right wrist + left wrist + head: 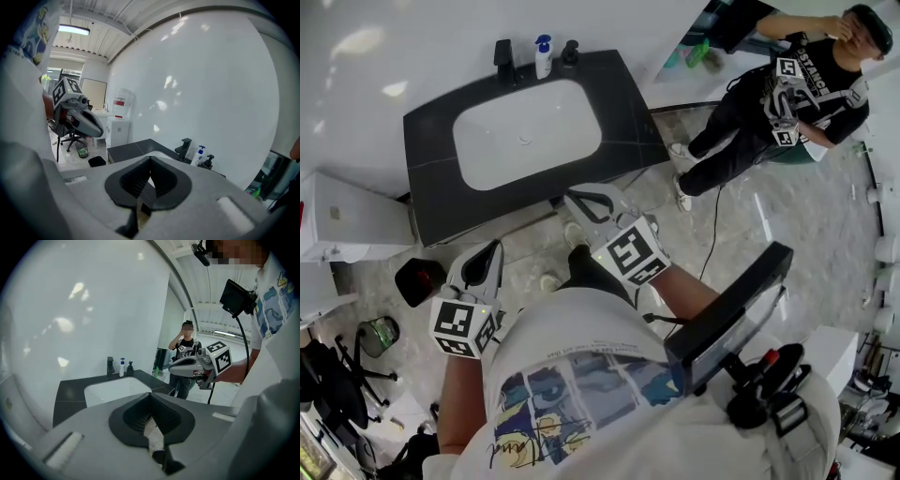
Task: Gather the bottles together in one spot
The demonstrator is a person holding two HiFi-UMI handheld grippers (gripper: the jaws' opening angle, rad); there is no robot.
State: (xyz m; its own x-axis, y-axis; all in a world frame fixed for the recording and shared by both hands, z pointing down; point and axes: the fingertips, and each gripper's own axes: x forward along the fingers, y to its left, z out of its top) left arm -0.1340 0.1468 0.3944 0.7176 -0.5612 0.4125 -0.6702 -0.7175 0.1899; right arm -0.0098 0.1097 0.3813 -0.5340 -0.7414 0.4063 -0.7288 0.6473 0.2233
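Observation:
A white bottle with a blue pump (543,58) and a black pump bottle (570,53) stand at the back edge of the black counter (431,178), beside the black faucet (502,58). Both bottles also show in the left gripper view, white (122,367) and black (130,368), and in the right gripper view, white (200,155) and black (207,162). My left gripper (490,250) and right gripper (577,200) hang in front of the counter, well short of the bottles. Each has its jaws shut with nothing between them, as its own view shows (150,395) (150,160).
A white sink basin (527,131) fills the counter's middle. Another person (769,103) stands at the right on the marble floor. Green items (701,52) lie on a white ledge at the back right. A white cabinet (342,220) and a black bin (419,279) stand at the left.

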